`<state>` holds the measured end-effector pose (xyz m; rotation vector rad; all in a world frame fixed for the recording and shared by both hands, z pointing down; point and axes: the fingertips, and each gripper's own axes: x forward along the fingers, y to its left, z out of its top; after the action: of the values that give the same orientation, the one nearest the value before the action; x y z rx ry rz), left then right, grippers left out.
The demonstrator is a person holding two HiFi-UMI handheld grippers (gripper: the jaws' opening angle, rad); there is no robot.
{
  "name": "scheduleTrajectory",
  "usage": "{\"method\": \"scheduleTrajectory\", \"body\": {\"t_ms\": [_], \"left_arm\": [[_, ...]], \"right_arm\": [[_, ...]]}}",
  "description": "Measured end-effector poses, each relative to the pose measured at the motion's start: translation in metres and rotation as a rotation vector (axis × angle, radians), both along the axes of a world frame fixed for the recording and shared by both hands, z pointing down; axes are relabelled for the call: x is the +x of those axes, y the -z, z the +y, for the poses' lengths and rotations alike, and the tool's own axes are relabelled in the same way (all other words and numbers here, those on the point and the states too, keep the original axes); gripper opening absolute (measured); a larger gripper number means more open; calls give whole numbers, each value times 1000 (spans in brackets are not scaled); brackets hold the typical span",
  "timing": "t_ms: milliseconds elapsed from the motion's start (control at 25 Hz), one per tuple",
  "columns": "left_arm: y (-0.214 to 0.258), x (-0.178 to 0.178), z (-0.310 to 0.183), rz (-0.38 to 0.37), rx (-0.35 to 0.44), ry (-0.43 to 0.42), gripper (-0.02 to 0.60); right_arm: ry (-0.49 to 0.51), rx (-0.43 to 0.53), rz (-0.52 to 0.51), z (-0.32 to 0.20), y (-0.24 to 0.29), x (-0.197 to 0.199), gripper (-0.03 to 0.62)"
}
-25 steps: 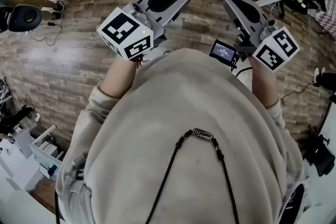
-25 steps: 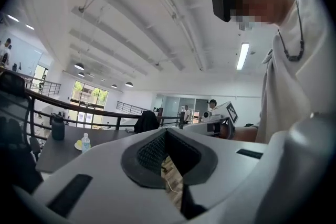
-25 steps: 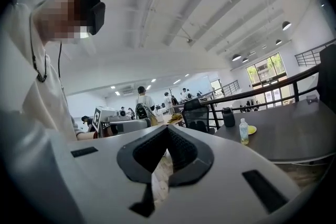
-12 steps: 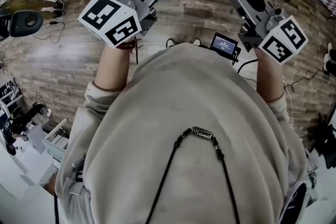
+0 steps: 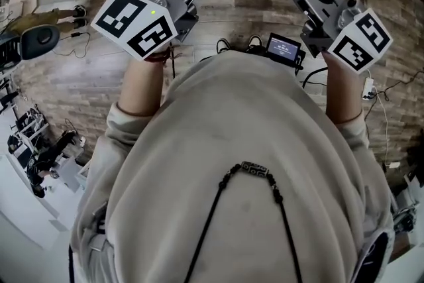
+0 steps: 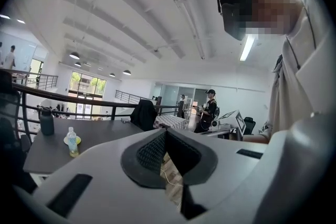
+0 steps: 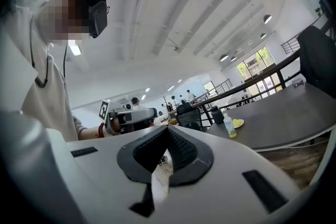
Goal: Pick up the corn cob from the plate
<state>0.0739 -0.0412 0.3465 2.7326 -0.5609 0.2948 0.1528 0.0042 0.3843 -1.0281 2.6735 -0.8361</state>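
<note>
- Right gripper view: right tool [image 7: 168, 131] is clenched, pad tips meeting, nothing between them. Left tool [image 6: 167, 132] reads the same, shut and empty.
- Risk 1: a tool reaches the cob with its jaws shut. A closed tip would shove or roll the cob rather than take it, so whichever tool is used needs opening before the approach.
- Head view: both tools are held out in front of the chest over the wood floor [image 5: 79, 89], with no tabletop beneath them. Loose cables [image 5: 233, 44] lie on the floor just ahead of the person. Judged a snag or trip hazard on the way over.
- Task thing: a pale yellow plate [image 7: 238, 123] sits on the dark tabletop [image 7: 283, 113], well apart from both tools. The corn cob is too small to make out and is presumed to be on that plate.
- A clear bottle [image 7: 229, 126] stands just beside the plate, with a dark flask [image 7: 217, 114] near it. Risk 2: a low or wide approach from the bottle's side clips the bottle and tips it onto the plate.
- Risk 3: the cob is round and likely firm. A grip off-centre or on its taper could squirt it off the plate, and pressing down could slide the plate itself.
</note>
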Motion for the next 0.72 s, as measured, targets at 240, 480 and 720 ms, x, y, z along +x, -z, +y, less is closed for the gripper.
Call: {"method": "scheduleTrajectory", "body": {"t_ms": [240, 480, 720], "left_arm": [[-2, 16, -5, -6, -5, -16, 6], [2, 36, -12, 28, -6, -79, 6], [12, 40, -24, 72, -3, -178, 6]], "right_arm": [[-38, -19, -11, 3, -6, 25, 17], [-112, -26, -1, 6, -6, 44, 17], [-189, -29, 64, 3, 3, 45, 17]]}}
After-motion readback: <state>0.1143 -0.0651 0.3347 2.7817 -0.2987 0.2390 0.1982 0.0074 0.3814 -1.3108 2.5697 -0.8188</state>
